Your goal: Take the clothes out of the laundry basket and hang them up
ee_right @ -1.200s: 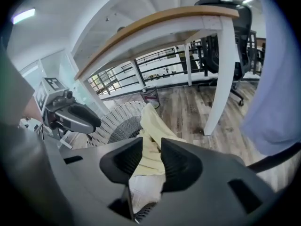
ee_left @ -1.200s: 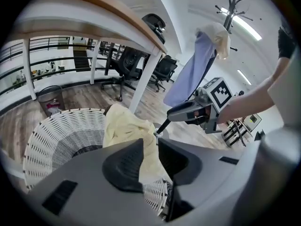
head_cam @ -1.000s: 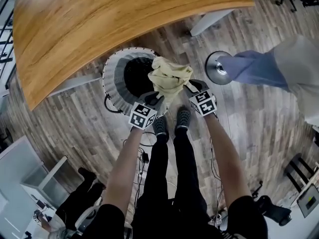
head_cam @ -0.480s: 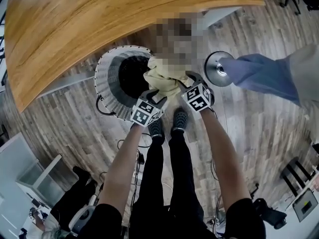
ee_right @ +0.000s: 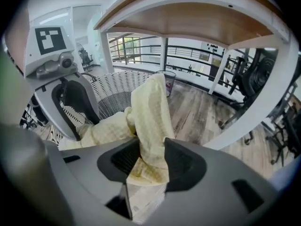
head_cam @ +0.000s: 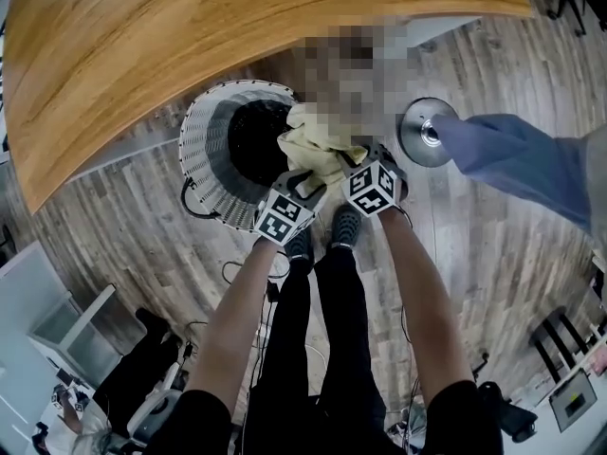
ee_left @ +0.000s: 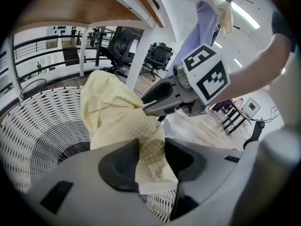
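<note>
Holding one yellow cloth (ee_left: 113, 112) with both tongs: left tongs (ee_left: 151, 147) pinch one fold and right tongs (ee_right: 151, 147) pinch another, fabric touching both pads on each. Both sets of jaws have just been opening, with cloth between them. The cloth sits bunched over the white basket's (head_cam: 204, 150) near rim, tongs close together.
</note>
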{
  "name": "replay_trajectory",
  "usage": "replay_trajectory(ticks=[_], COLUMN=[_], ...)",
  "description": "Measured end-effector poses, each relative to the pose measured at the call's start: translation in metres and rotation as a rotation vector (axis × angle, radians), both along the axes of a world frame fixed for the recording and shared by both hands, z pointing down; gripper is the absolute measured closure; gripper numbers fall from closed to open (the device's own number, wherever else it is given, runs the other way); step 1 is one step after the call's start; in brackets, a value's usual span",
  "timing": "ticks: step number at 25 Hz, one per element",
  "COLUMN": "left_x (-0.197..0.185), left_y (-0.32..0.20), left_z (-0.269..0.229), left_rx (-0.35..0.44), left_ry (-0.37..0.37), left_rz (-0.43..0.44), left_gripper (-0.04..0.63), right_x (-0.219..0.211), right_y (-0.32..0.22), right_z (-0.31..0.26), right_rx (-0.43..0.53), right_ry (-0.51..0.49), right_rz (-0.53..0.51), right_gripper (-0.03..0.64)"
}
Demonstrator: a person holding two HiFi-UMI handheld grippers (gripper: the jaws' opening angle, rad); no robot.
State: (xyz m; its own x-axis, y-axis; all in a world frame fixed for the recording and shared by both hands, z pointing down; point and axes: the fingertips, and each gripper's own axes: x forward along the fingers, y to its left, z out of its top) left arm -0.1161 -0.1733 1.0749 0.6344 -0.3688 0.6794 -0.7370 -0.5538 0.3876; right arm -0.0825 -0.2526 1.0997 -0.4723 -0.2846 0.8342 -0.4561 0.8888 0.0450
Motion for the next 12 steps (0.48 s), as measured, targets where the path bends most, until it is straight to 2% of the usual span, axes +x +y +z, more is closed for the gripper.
replay_trajectory(ticks=[1, 3, 4, 9, 12], left_x=[0.002, 0.004, 0.005, 0.001, -0.002], left_y=[0.002, 0.007, 0.009, 0.010, 0.009], left_z=[0.000, -0.001, -0.002, -0.005, -0.011], left_rx=[-0.013, -0.040, -0.049, -0.048, -0.019], left_ry=[0.017, 0.044, 0.044, 0.010, -0.008], left_rz=[0.005, 0.017, 0.023, 0.047, 0.058], left_gripper=[0.414, 0.460, 0.475, 0.534, 0.545], right_x=[0.000, 0.000, 0.000, 0.008, 0.016], right_y=[0.000, 0.001, 0.002, 0.003, -0.003], right_z=[0.002, 0.001, -0.001, -0.015, -0.031], right_rx=[-0.008, -0.017, -0.020, -0.030, 0.006], right_ry=[-0.003, -0.018, -0.028, -0.084, -0.116], right_rz=[0.013, 0.033, 0.042, 0.130, 0.195], right_gripper=[0.455, 0.573, 0.598, 0.601, 0.603])
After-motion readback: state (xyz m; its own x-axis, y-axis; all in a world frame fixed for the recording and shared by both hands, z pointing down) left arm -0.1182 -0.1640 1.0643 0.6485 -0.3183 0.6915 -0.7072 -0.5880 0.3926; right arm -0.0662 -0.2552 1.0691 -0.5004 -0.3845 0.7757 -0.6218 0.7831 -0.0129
